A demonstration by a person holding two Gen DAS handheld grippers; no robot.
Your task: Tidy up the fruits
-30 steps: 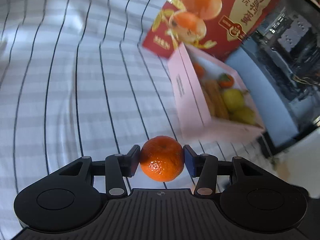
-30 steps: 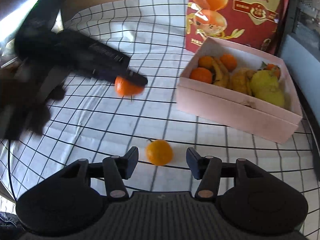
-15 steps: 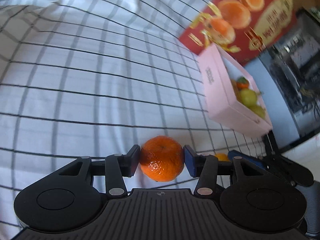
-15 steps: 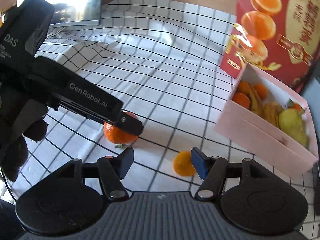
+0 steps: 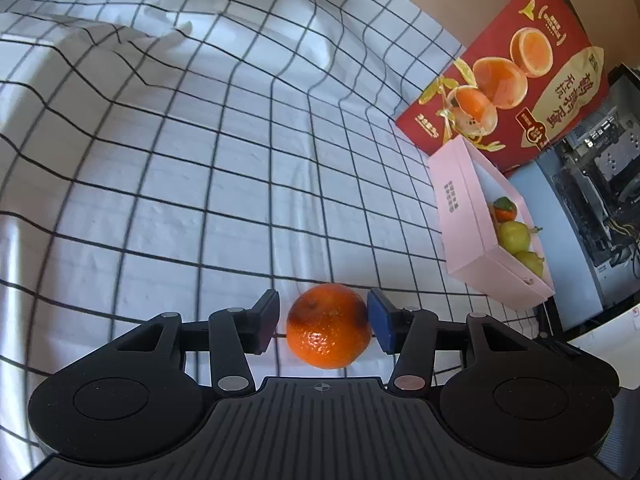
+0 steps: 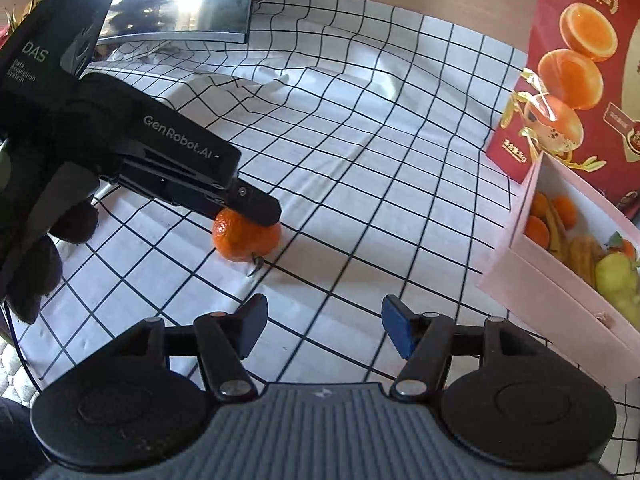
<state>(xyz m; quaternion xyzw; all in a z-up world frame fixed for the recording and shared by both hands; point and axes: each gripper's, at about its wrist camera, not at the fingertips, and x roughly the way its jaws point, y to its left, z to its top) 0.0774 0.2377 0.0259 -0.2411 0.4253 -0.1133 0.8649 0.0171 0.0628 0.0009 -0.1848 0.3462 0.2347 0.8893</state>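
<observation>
Mandarin [image 5: 328, 326] sits right between the pads of my left claw [image 5: 323, 322] — the right blue pad touches its skin, while a sliver of daylight shows between the fruit and the left pad, so the jaws are parted around it, not pinching. From my right wrist view the same fruit [image 6: 246, 239] lies on the checked cloth [image 6: 380, 168] with its stem end turned toward me, and the black tip of the left claw [image 6: 256, 208] rests over its top. It looks settled on the cloth; whether it bears any weight on the pads I cannot tell.

My right claw [image 6: 323, 330] hangs spread wide, nothing between its fingers [image 6: 394, 328], with the mandarin ahead and a little to the left of its left finger.

Off to the right of both claws stands the pink box [image 6: 560, 308], open on top — orange fruits [image 6: 536, 230] at its far end, something long and yellowish in the middle, yellow-green pears [image 6: 618, 280] at the near end. In the left wrist view the box [image 5: 464, 216] is ahead and well to the right of the claw, with a stemmed orange fruit and two pears [image 5: 514, 236] showing over the wall. Behind it leans a red carton [image 5: 504, 76] printed with oranges, touching or just beside the box's far end.
</observation>
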